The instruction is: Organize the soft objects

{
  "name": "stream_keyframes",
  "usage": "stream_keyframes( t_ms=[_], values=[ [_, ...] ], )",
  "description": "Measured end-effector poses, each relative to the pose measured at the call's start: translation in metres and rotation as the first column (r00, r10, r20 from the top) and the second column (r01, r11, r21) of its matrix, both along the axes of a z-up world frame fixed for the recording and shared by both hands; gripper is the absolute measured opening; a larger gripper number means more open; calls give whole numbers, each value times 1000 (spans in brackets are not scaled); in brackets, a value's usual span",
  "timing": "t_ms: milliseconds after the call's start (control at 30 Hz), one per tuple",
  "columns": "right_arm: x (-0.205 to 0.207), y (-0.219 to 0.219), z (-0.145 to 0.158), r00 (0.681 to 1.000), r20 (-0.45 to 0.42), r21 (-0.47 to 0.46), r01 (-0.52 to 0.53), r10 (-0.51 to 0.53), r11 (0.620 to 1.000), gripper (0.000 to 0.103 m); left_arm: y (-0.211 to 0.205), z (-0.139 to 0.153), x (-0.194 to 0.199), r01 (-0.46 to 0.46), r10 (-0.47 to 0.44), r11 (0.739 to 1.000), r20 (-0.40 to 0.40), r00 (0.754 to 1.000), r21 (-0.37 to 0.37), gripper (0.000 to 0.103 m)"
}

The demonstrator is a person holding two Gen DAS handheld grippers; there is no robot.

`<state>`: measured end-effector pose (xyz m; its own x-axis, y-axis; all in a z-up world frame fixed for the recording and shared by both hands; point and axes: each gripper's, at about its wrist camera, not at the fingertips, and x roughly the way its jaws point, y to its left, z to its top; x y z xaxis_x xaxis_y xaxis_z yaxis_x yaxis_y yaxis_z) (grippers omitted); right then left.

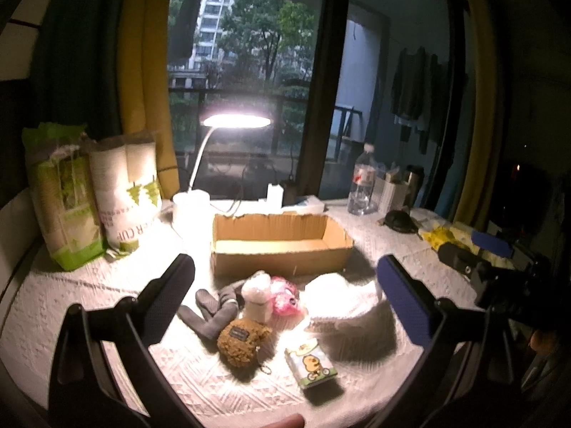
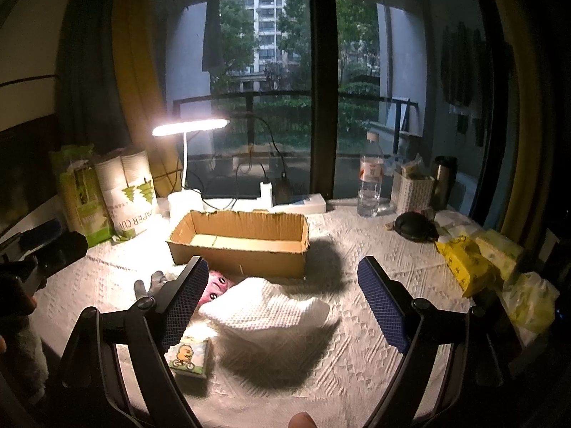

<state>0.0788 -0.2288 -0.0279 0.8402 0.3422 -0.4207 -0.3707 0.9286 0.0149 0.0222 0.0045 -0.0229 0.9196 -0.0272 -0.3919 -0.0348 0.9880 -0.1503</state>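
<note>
Left gripper (image 1: pixel 285 285): I hold it above the near edge of the tabletop (image 1: pixel 107 285) with its jaws spread wide and nothing between them, framing the heap of soft things so I can choose one.

Right gripper (image 2: pixel 283 296): its jaws are also wide apart and empty, hanging over the white cloth, which I judge is the piece I am lined up on.

Cardboard box (image 1: pixel 282 249): it sits open-topped and bare inside, just beyond the heap, at the middle of the tabletop. I take it as the place meant for the soft things, since it lies within easy reach of both grippers.

White waffle cloth (image 2: pixel 267 308): loosely folded, near and right of the heap, just in front of the box; its size makes it a two-sided pinch rather than a tidy lift.

Grey gloves (image 1: pixel 210 306): lying flat at the left of the heap, fingers pointing far-left.

Brown plush keychain (image 1: pixel 242 342): nearest to me, touching the gloves, its metal ring trailing toward me.

Pink plush (image 1: pixel 285 296): tucked behind a pale roll-like item (image 1: pixel 258 296), close to the box wall.

Tissue pack (image 1: pixel 312 363): printed with a cartoon cyclist, near-right of the brown plush, apart from it.

Desk lamp (image 1: pixel 235 121): lit, far-left, throwing hard shadows toward me.

Progress: nothing is boxed yet, as I read it.
</note>
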Motion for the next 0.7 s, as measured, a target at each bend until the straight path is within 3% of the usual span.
stream_keyframes(
  t_ms=[333, 700],
  values=[
    [26, -8, -32, 995, -100, -9, -2, 1, 1000, 88, -13, -46, 34, 16, -17, 1000, -151, 988, -6, 103],
    [53, -23, -70, 982, -188, -4, -5, 5, 1000, 88, -34, -99, 69, 27, -25, 1000, -316, 948, 2, 102]
  ],
)
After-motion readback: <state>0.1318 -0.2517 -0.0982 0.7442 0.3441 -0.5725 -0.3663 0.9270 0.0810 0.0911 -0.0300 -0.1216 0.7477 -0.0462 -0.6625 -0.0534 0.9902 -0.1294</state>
